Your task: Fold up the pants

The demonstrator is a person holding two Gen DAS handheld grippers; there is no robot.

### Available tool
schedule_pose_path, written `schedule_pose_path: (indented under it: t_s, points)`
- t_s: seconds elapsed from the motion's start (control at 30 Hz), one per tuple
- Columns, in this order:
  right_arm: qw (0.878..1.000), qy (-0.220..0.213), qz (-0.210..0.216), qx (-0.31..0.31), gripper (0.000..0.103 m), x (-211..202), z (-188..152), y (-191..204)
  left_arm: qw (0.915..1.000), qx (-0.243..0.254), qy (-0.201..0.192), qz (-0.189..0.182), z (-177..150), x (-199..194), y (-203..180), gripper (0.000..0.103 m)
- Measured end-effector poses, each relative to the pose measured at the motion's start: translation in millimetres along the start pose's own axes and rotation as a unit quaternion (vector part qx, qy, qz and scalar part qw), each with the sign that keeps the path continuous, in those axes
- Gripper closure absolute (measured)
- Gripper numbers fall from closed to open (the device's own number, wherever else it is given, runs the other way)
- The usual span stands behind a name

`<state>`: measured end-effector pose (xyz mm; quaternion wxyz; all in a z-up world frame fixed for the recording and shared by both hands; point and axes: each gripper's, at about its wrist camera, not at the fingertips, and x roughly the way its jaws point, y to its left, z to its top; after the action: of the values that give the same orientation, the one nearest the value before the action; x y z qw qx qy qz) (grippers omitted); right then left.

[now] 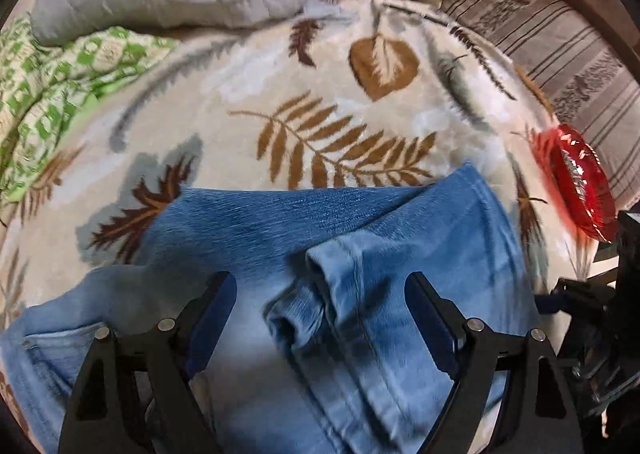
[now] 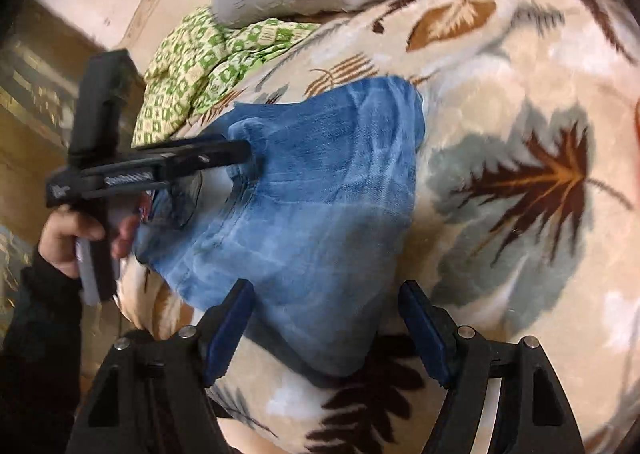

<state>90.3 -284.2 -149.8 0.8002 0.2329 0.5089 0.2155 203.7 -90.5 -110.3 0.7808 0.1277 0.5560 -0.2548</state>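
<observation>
Left wrist view shows my left gripper [image 1: 316, 302] spread apart just over the bunched seam of the pants [image 1: 360, 254], ready to flatten or pinch it. My right gripper [image 2: 326, 310] also gapes, empty, at the folded bundle's near edge, which lies on the leaf-print blanket [image 2: 520, 74] toward the bed's left edge.

both grippers are black angular frames, the left gripper [image 1: 318, 318] and right gripper [image 2: 326, 326] alike, with dark blue pads [image 2: 228, 334] and round silver screws [image 2: 187, 332]. bare hand [image 2: 76, 238], black sleeve [image 2: 36, 334], white lettering.
</observation>
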Motion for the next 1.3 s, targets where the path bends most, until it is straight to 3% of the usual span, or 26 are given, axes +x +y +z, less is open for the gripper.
schedule_pose_path:
  t_s: [0.03,0.07,0.1,0.17,0.27,0.37,0.53,0.63,0.7,0.73,0.77,0.9,1.03,1.17,1.3]
  points:
    - [1.0,-0.003,0.01,0.008,0.028,2,1,-1,1.0,-0.001,0.0,-0.003,1,3,0,0.024]
    - [1.0,-0.005,0.016,0.01,0.035,5,3,0,0.9999,0.0,0.002,-0.011,1,5,-2,0.065]
    - [1.0,-0.005,0.008,0.008,0.04,8,4,1,0.9998,0.001,0.017,-0.01,2,9,-3,0.087]
    - [1.0,-0.004,-0.022,-0.002,0.064,14,3,2,0.9998,0.003,0.018,-0.006,4,8,-5,0.088]
    - [1.0,-0.014,-0.027,-0.002,0.073,12,-1,-4,0.9998,0.009,-0.006,-0.017,6,-9,-8,0.09]
    - [0.999,-0.021,-0.024,0.007,0.076,10,-3,-11,0.9986,-0.01,-0.032,-0.042,11,-26,-1,0.09]
    - [0.998,-0.022,-0.055,-0.021,0.076,12,-4,0,0.9995,-0.016,0.029,0.005,6,21,12,0.089]
    - [0.997,-0.02,-0.069,-0.031,0.077,15,-3,4,0.9998,-0.015,0.014,0.007,3,23,10,0.083]
    - [0.997,-0.019,-0.069,-0.031,0.077,15,-3,4,0.9998,0.0,0.006,0.016,0,11,4,0.058]
    - [0.997,-0.018,-0.067,-0.033,0.077,15,-3,4,0.9996,0.002,0.001,0.029,-4,0,2,0.031]
    - [0.997,-0.018,-0.063,-0.035,0.077,14,-3,3,0.9993,-0.003,-0.006,0.036,-8,-9,3,0.016]
    - [0.999,-0.027,-0.036,-0.019,0.074,10,-4,-3,0.9989,-0.033,-0.034,-0.008,-36,-52,2,0.016]
    - [0.999,-0.027,-0.032,-0.021,0.069,4,-7,-2,0.9989,-0.027,-0.024,-0.031,-64,-63,-11,0.017]
    - [0.998,-0.023,-0.042,-0.037,0.065,3,-9,3,0.9989,-0.037,0.019,-0.022,-77,-40,-21,0.047]
    - [0.998,-0.028,-0.04,-0.044,0.064,4,-10,1,0.9972,-0.059,0.044,-0.015,-81,-13,-21,0.048]
